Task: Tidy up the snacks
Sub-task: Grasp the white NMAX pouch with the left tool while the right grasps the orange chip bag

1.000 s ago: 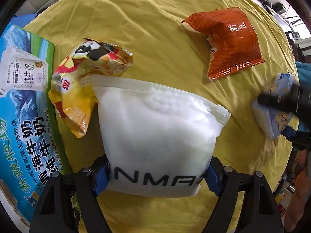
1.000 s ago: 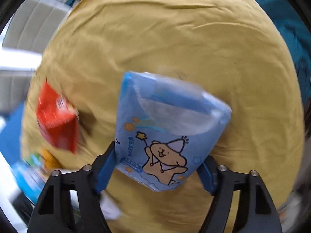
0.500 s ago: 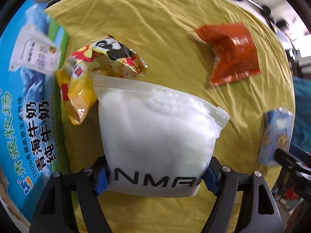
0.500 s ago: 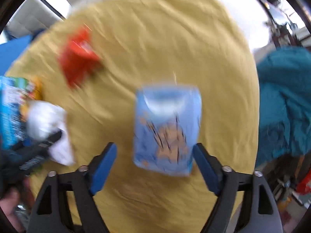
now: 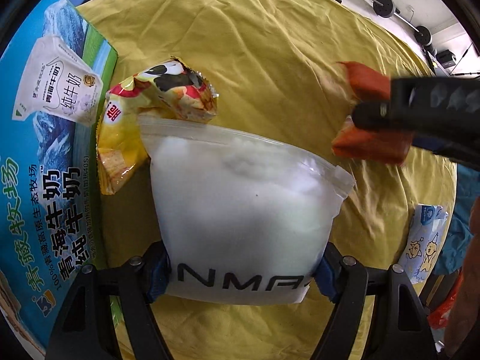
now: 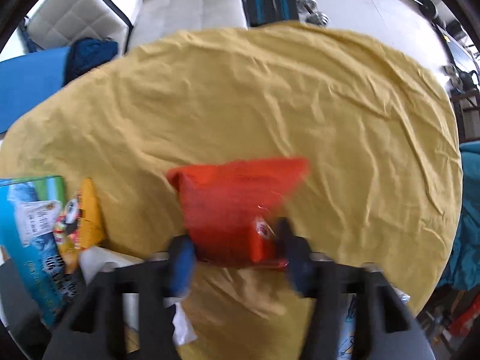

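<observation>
My left gripper (image 5: 240,273) is shut on the bottom of a white zip pouch (image 5: 240,204) that lies on the yellow cloth. A yellow snack bag (image 5: 141,120) sits partly tucked into the pouch's left top corner. My right gripper (image 6: 237,258) has its fingers either side of an orange snack bag (image 6: 234,210); the frame is blurred, so contact is unclear. In the left wrist view the right gripper (image 5: 420,120) lies across that orange bag (image 5: 369,147). A blue snack packet (image 5: 423,252) lies alone at the right cloth edge.
A large blue milk carton box (image 5: 45,165) stands along the left side of the yellow cloth (image 5: 270,60). A teal cloth (image 6: 468,225) hangs off the right. Weights and a white sofa are in the background.
My right gripper let go of the blue packet, left it at the right edge, and moved over to the orange bag. The left gripper kept hold of the white pouch.
</observation>
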Demonstrator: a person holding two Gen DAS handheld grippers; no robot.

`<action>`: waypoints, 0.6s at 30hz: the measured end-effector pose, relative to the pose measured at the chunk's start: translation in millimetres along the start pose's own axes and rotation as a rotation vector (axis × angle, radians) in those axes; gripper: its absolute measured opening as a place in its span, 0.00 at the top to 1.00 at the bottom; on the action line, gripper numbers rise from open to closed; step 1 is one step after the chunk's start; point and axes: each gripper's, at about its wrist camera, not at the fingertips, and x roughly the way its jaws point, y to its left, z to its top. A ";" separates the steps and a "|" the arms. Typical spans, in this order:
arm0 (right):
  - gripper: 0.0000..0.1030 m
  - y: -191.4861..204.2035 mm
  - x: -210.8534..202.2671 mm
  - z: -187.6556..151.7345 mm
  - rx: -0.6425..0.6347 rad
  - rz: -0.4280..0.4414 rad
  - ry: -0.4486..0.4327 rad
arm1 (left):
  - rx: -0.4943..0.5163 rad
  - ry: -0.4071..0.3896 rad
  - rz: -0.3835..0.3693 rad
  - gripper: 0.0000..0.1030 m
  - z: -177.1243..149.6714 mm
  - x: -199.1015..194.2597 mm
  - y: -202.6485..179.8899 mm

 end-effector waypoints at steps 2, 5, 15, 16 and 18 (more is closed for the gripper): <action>0.61 -8.8 -2.5 -4.9 0.037 0.016 -0.014 | 0.002 0.000 -0.003 0.27 9.9 -3.1 5.6; 0.64 -27.4 -12.7 -18.2 0.080 0.012 -0.028 | 0.013 -0.005 -0.005 0.27 18.0 -7.3 12.2; 0.64 -84.6 -44.1 -88.1 0.153 0.004 -0.087 | 0.065 -0.073 0.045 0.28 1.3 -42.0 -2.3; 0.64 -84.4 -47.0 -94.5 0.157 0.010 -0.095 | 0.074 -0.086 0.048 0.28 0.4 -49.0 -4.5; 0.64 -87.9 -56.5 -108.4 0.163 0.023 -0.107 | 0.094 -0.121 0.054 0.28 -3.8 -65.3 -8.4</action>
